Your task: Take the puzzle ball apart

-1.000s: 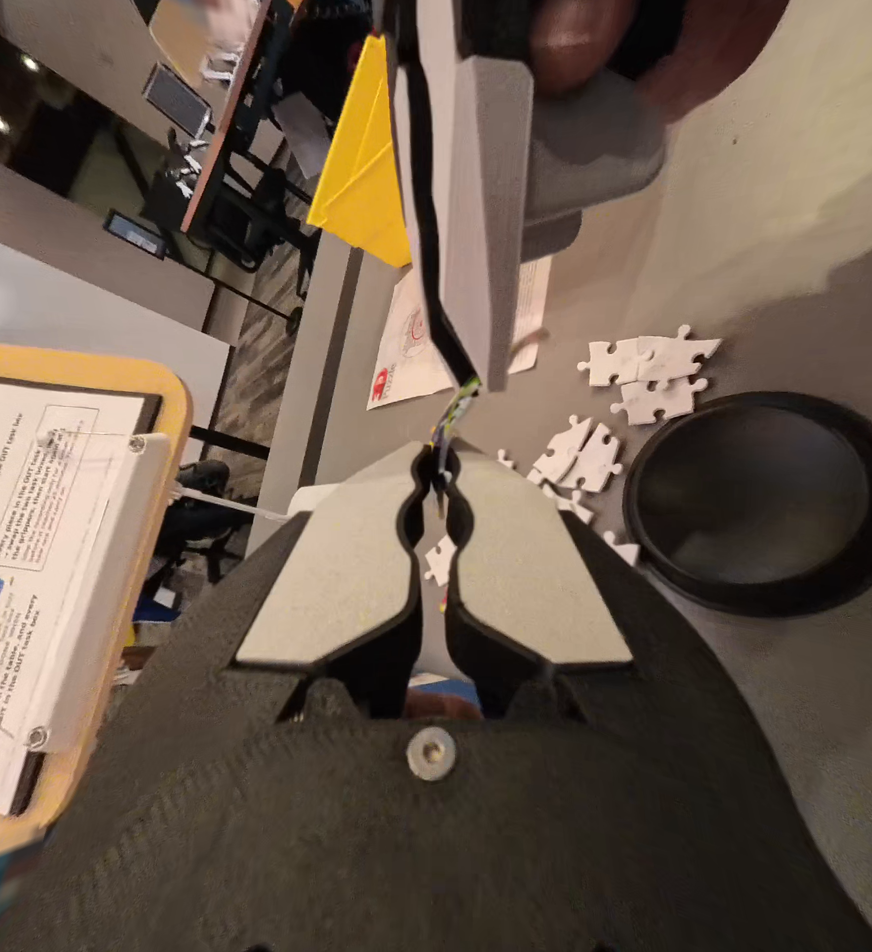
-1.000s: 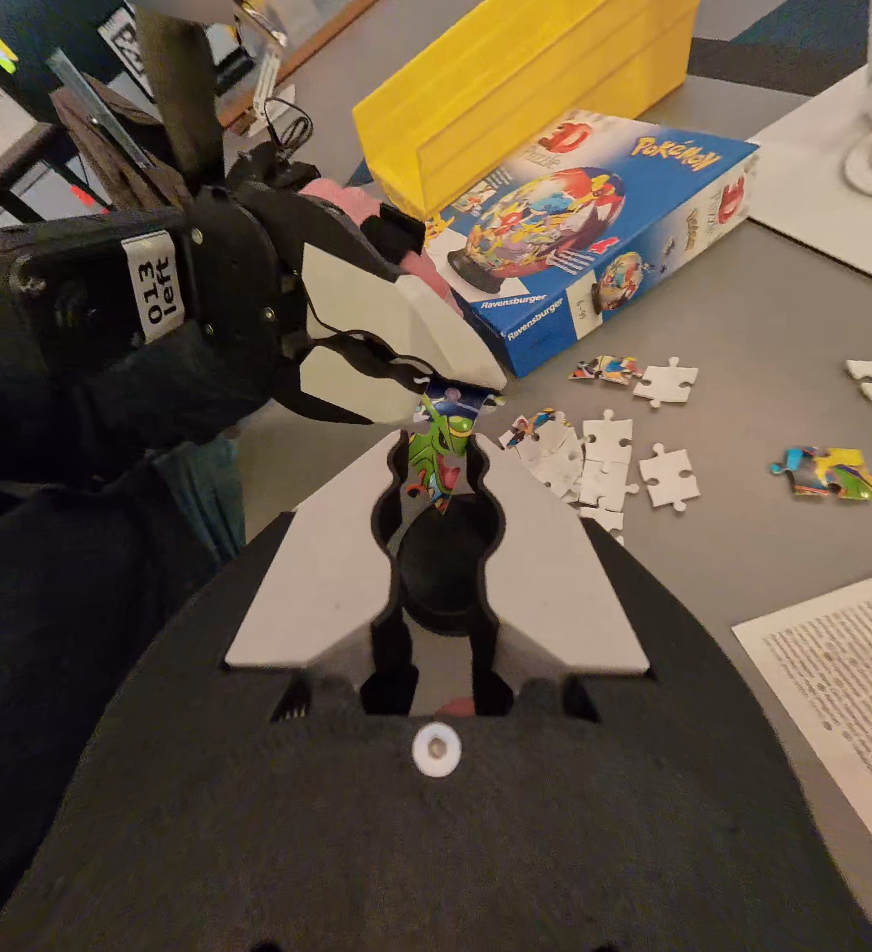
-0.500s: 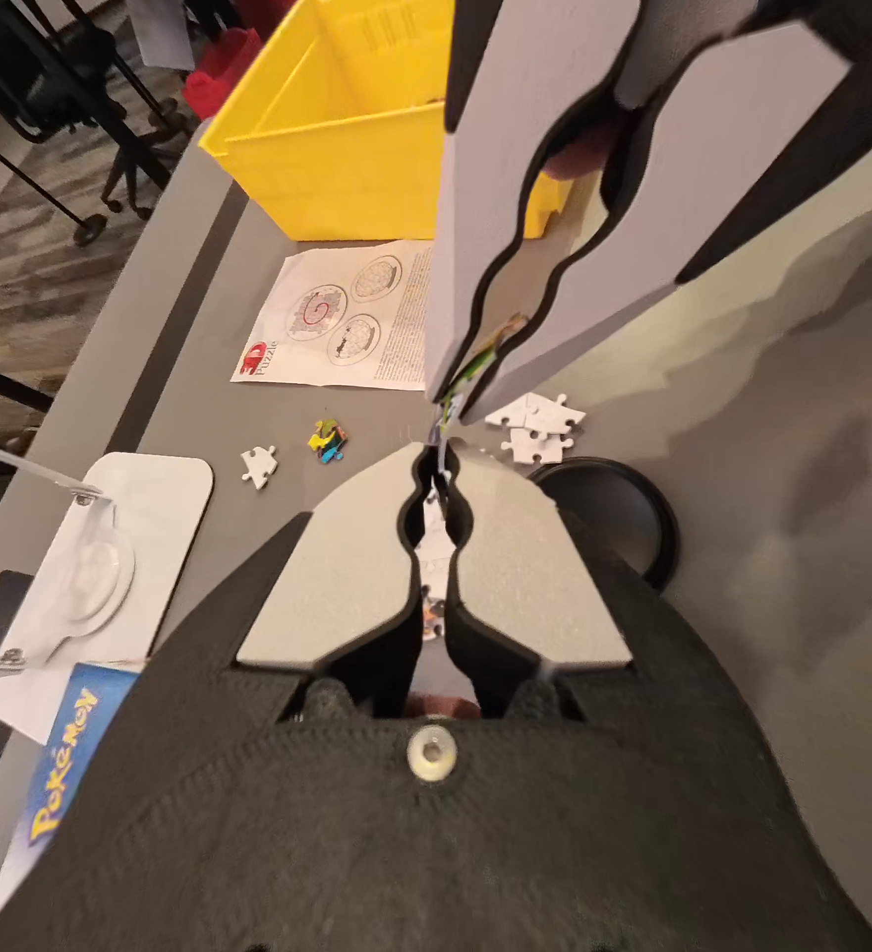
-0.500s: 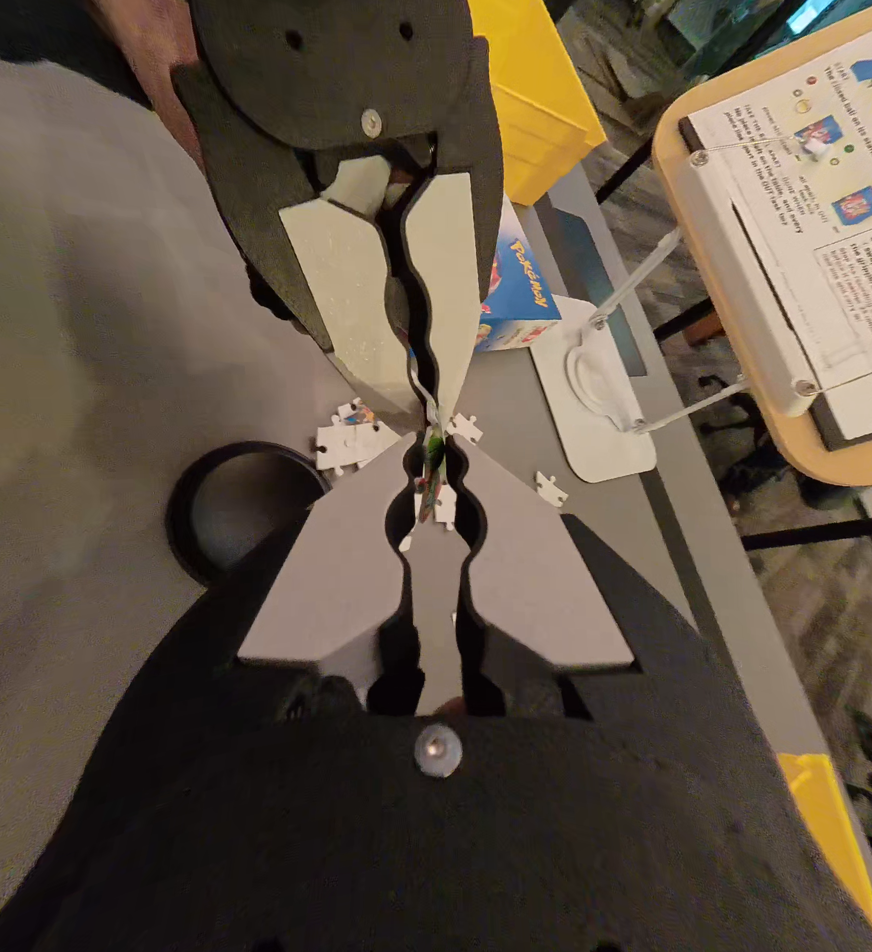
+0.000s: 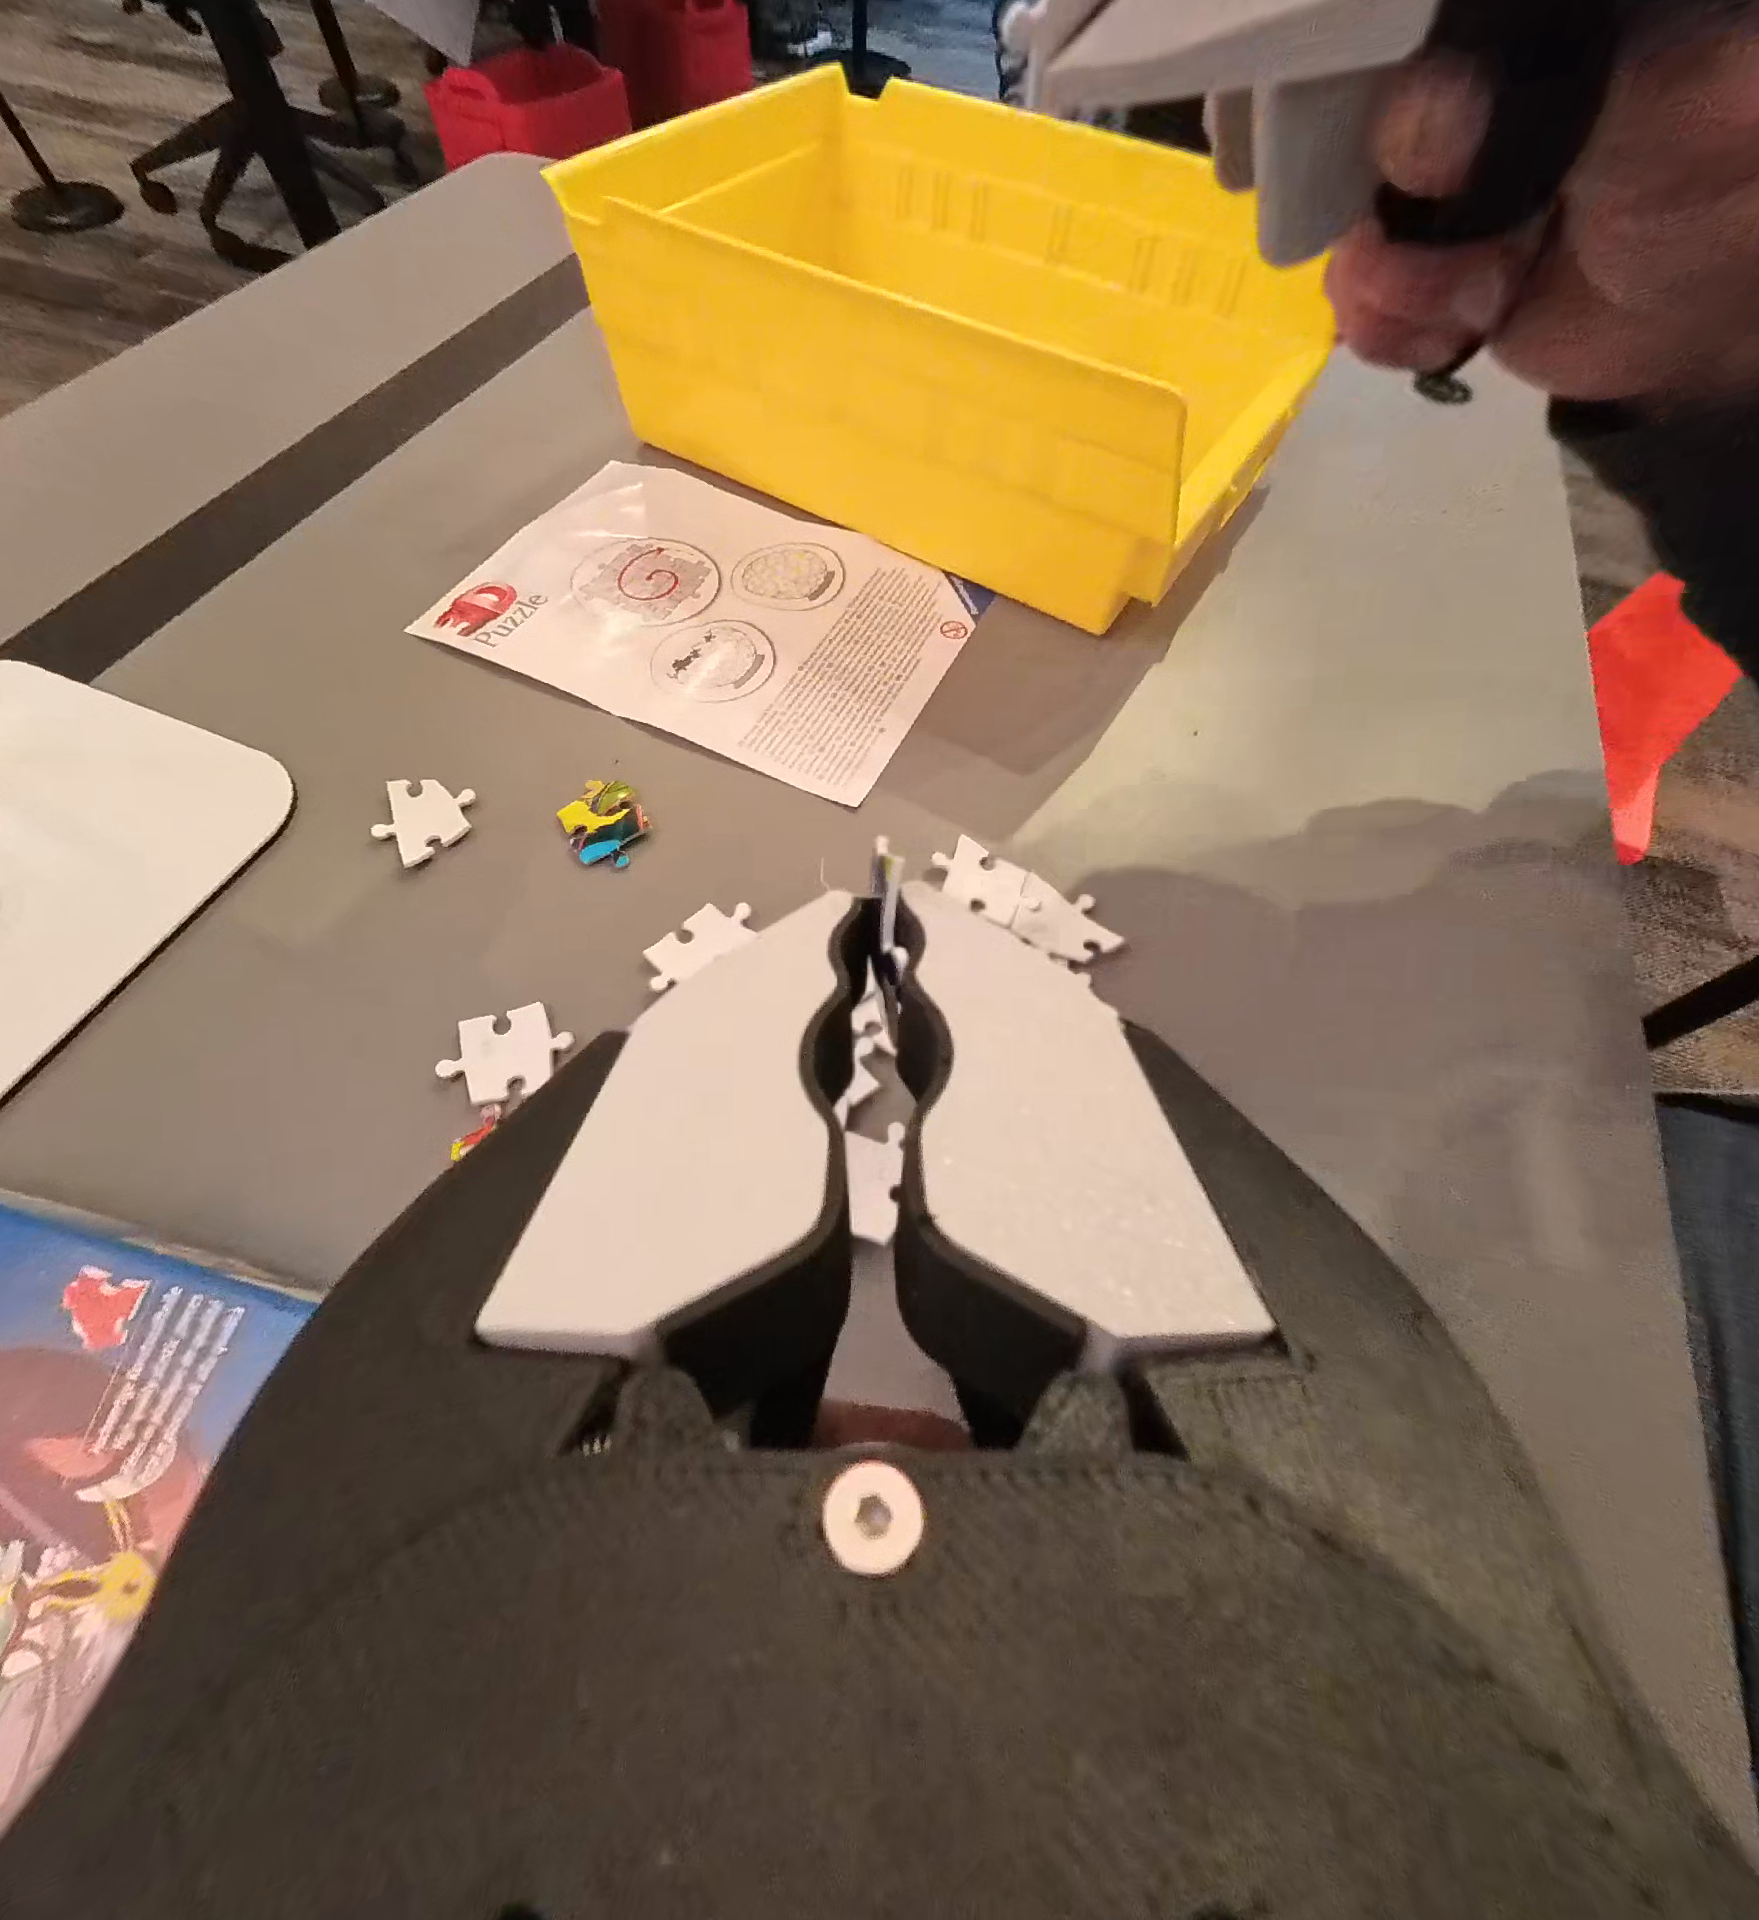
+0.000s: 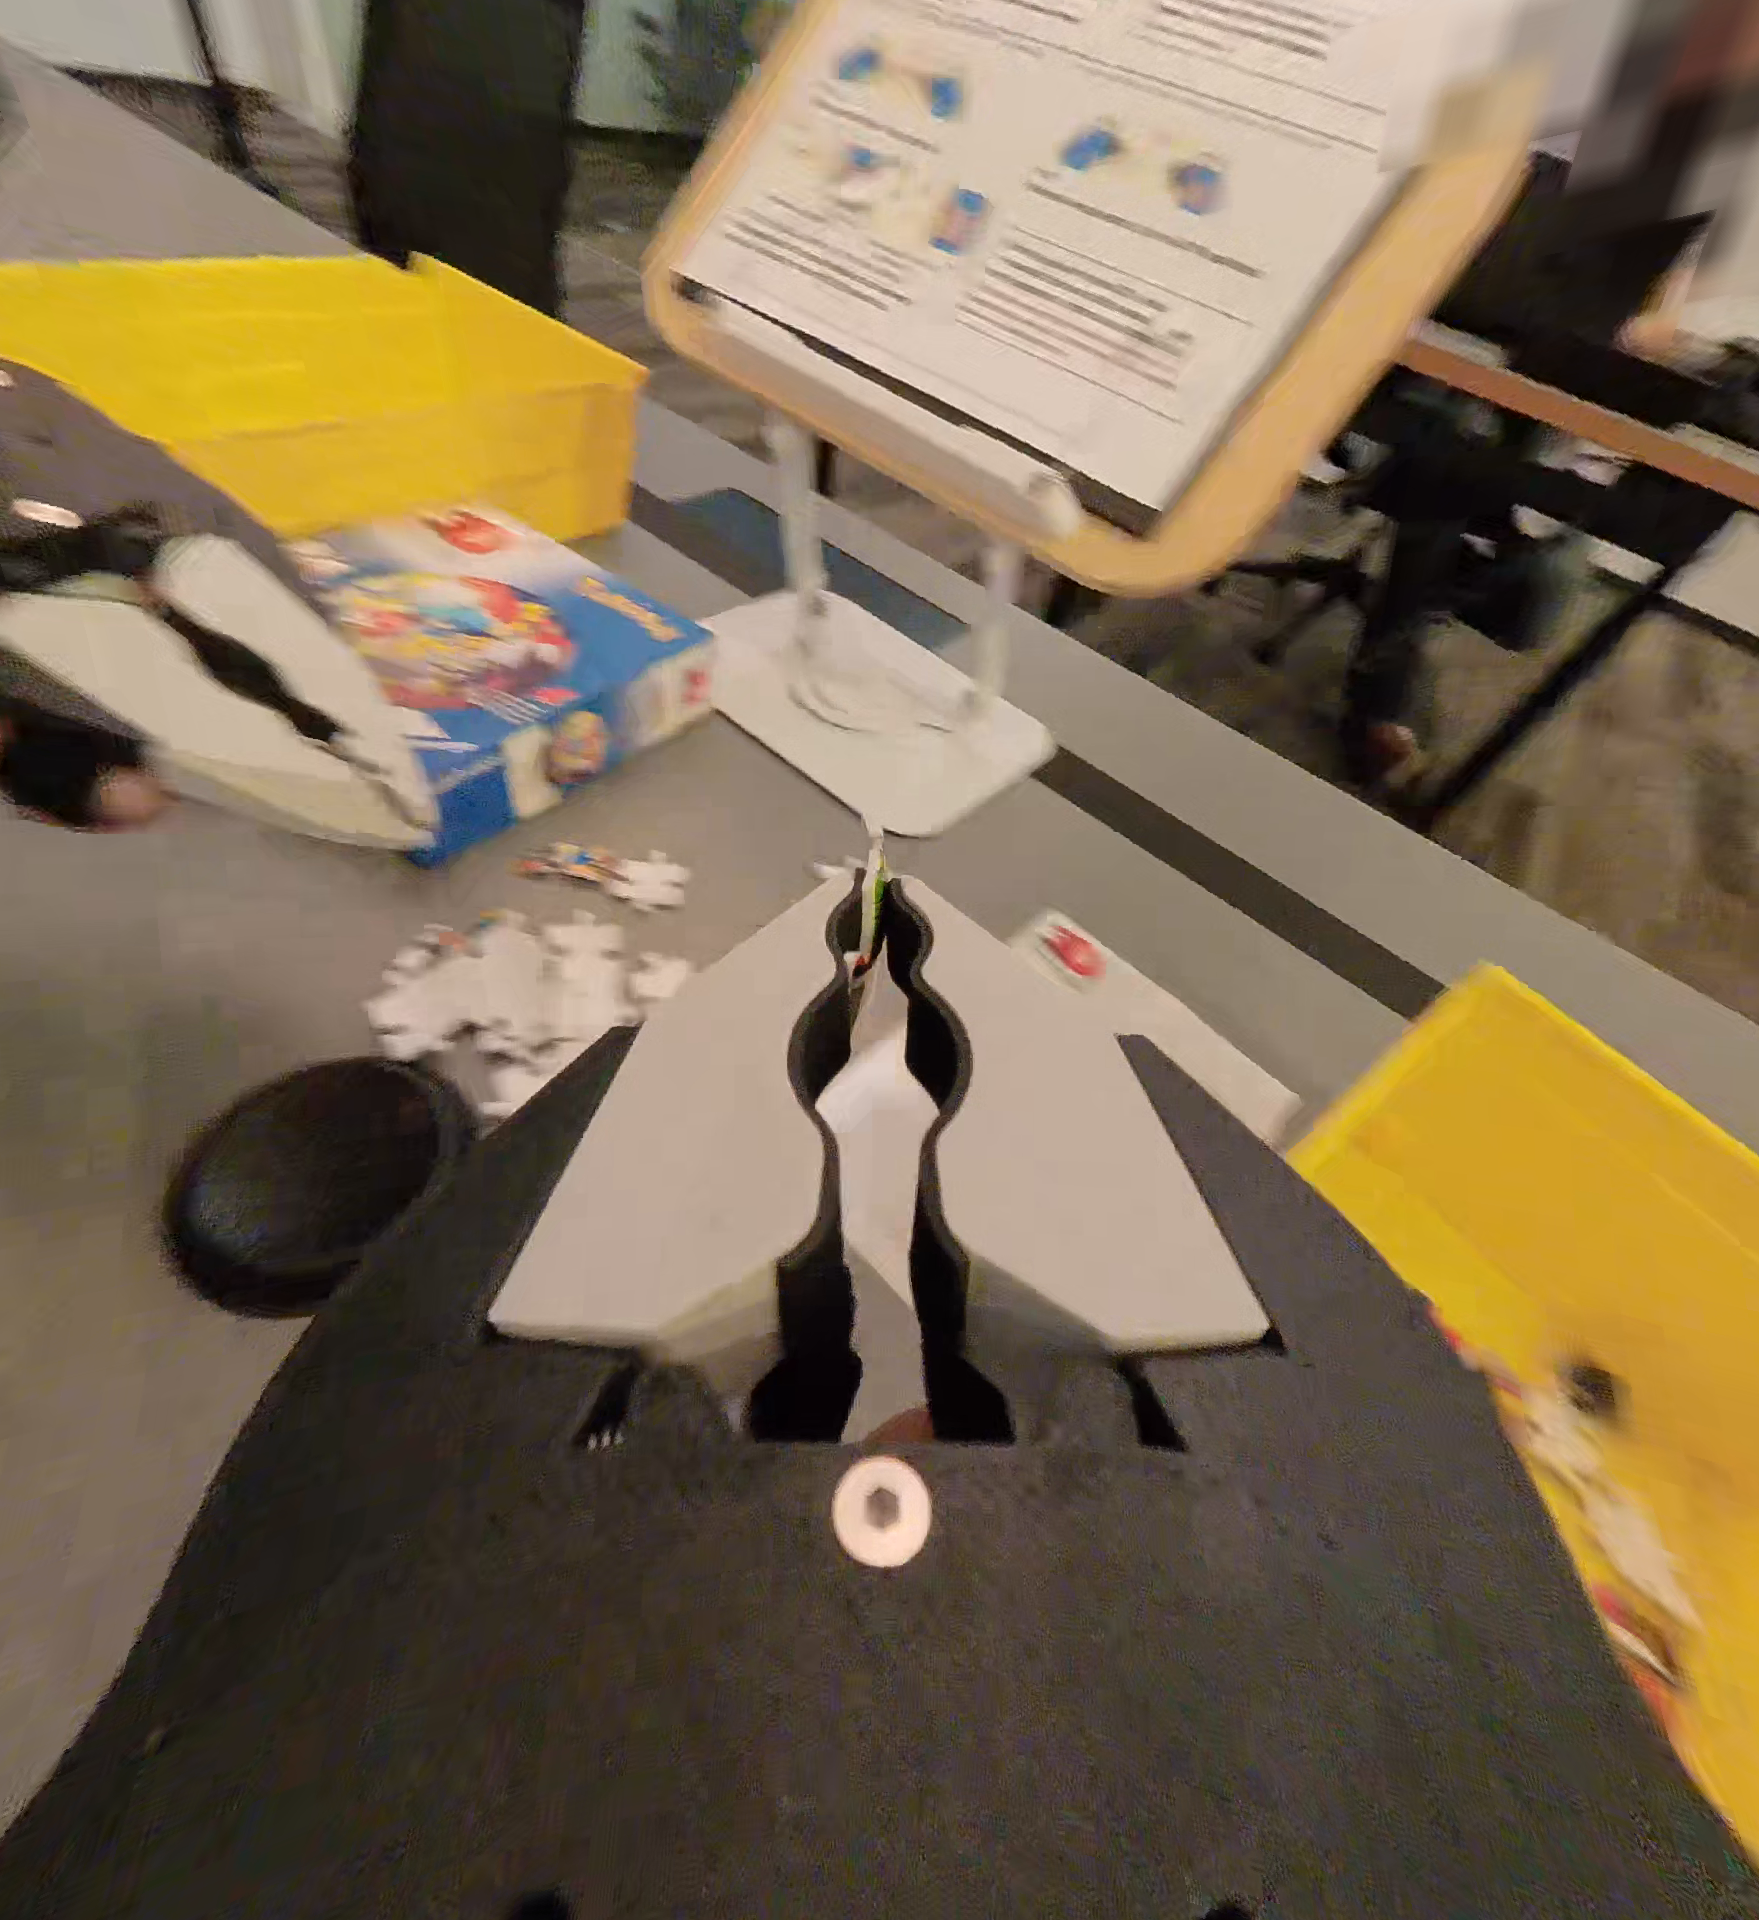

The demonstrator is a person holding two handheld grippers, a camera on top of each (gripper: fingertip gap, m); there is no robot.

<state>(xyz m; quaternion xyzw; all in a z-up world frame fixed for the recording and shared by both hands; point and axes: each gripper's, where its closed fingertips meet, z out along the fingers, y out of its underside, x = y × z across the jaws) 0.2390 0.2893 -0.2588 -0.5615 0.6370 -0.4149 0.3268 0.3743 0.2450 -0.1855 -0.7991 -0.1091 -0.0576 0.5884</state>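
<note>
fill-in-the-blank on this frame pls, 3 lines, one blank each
1. Each tool, left and right, is shut on a thin puzzle ____.
2. The printed leaflet lies on the table in front of the ____ bin.
3. In the right wrist view, the round black dish sits on the table to the ____ of the right tool.

Missing words: piece; yellow; left
</note>
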